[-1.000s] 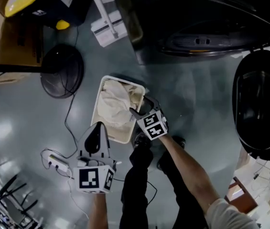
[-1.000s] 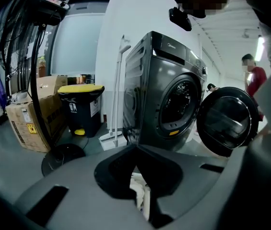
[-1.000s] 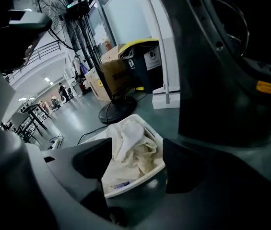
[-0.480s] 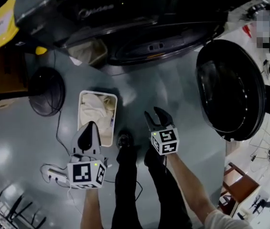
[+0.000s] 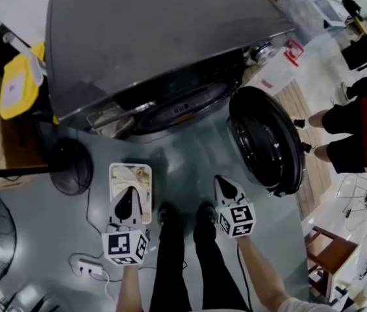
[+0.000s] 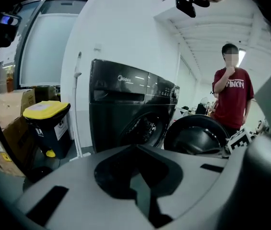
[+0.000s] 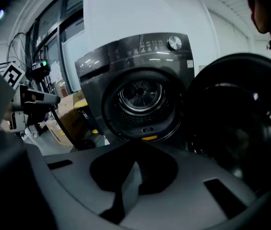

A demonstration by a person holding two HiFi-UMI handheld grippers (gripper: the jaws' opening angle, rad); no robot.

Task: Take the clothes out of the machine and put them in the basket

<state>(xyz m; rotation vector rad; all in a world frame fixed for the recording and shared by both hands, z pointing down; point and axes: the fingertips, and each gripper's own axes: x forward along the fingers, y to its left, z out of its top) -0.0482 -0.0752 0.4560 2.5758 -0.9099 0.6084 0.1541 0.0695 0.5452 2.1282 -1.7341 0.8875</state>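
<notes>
Pale clothes (image 5: 128, 176) are seen lying in the basket (image 5: 112, 187) on the floor, in front of the machine (image 5: 157, 44), whose door (image 5: 264, 142) stands open. The left gripper (image 5: 128, 192) is held clenched on nothing. The right gripper (image 5: 225, 182) has just been closed, also on nothing. Its jaws should be opened before the drum (image 7: 140, 96) is reached into. The drum's depths are dim, so leftover clothes cannot be ruled out.

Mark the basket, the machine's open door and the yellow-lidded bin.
basket (image 5: 130, 166), head view, top rim
door (image 5: 264, 142), head view, dark inner bowl
bin (image 6: 44, 110), left gripper view, yellow lid
</notes>
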